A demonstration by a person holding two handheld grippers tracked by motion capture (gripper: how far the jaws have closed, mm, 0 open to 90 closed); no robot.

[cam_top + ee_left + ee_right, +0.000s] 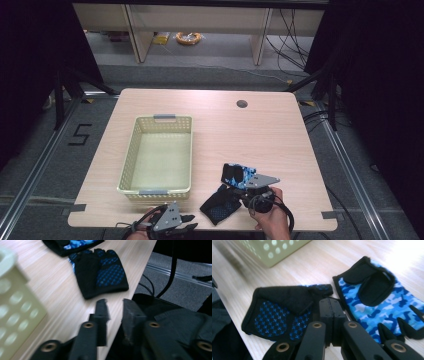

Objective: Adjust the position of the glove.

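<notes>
The left gripper (pixel 113 303) sits at the desk's (pixel 280 135) near edge, jaws apart with nothing between them; the high view cuts off its hand. The right gripper (pixel 332 305) hovers over the gloves with jaws pressed together, empty. The palm-up glove (pixel 279 312) lies beside the camouflage glove (pixel 374 302); the right gripper hides part of each. The basket (pixel 131 150) stands to their left, blurred in both gripper views.

Basket (pixel 157 155) left on table (pixel 280 135); two gloves (pixel 219 206) (pixel 239 175) right (near front edge).
</notes>
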